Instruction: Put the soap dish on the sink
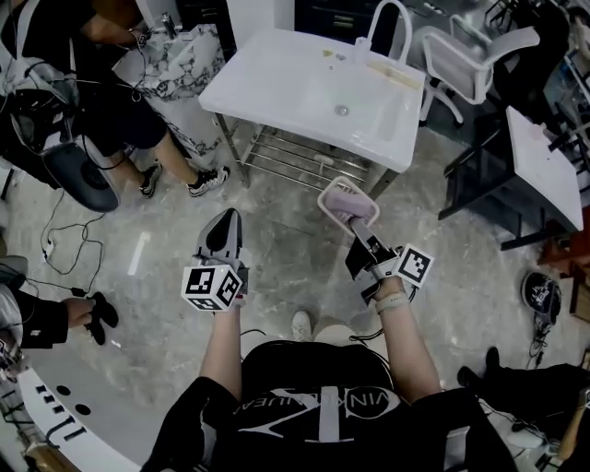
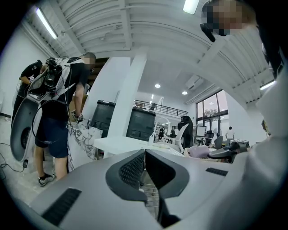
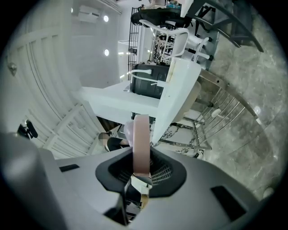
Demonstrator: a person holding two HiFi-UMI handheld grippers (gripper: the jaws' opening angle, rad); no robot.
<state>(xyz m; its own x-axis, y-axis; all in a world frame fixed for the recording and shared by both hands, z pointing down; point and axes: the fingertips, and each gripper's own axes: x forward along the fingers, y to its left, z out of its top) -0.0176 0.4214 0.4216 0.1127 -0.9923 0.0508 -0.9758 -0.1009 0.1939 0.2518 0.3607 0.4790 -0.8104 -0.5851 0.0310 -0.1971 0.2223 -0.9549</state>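
In the head view my right gripper [image 1: 353,226] is shut on the rim of a pink soap dish [image 1: 347,200], held level in the air just in front of the white sink [image 1: 277,78]. The right gripper view shows the soap dish [image 3: 141,143] edge-on, pinched between the pads, with the sink [image 3: 130,101] ahead. My left gripper [image 1: 224,230] is shut with nothing in it, level, short of the sink's front edge. In the left gripper view the jaws [image 2: 145,155] meet, and the sink [image 2: 121,143] lies beyond them.
A metal rack [image 1: 295,157] sits under the sink, and a white faucet [image 1: 387,23] stands at its back. A person [image 1: 111,101] stands at left by a marbled stand [image 1: 180,60]. A white chair [image 1: 466,60] and a table [image 1: 544,166] are at right. Cables [image 1: 69,244] trail on the floor.
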